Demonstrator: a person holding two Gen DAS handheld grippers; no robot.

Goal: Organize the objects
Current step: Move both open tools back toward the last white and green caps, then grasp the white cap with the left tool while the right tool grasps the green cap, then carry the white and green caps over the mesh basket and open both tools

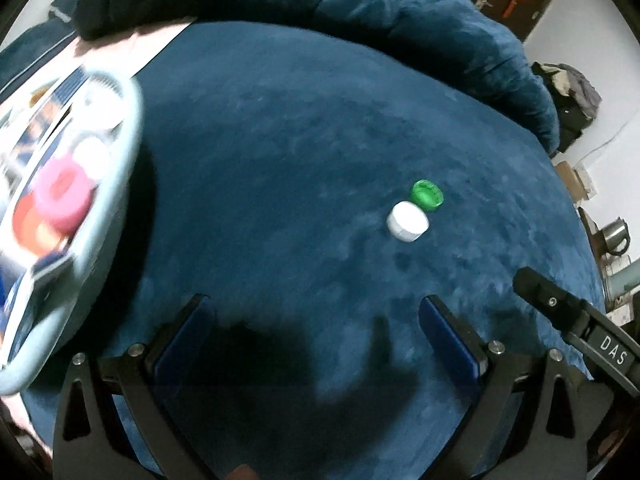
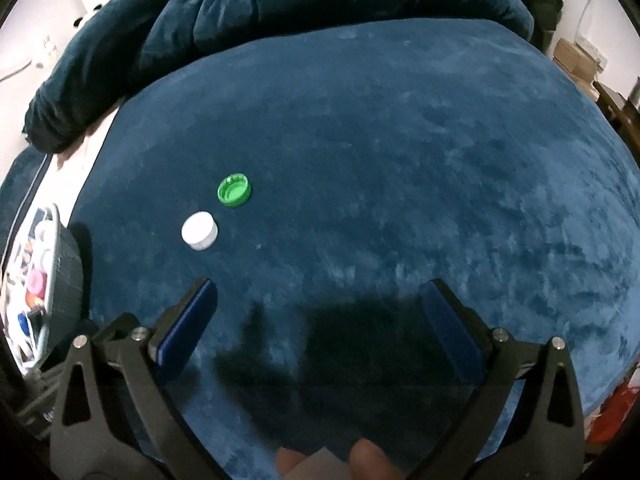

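A white bottle cap and a green bottle cap, open side up, lie close together on the dark blue plush blanket. They also show in the right wrist view, the white cap and the green cap. My left gripper is open and empty, short of the caps. My right gripper is open and empty, with the caps ahead to its left. One finger of the right gripper shows at the right edge of the left wrist view.
A pale blue basket holds several caps, among them a pink one, left of the blanket; it also shows in the right wrist view. A bunched dark blue duvet lies at the back. Boxes and clutter stand at the right.
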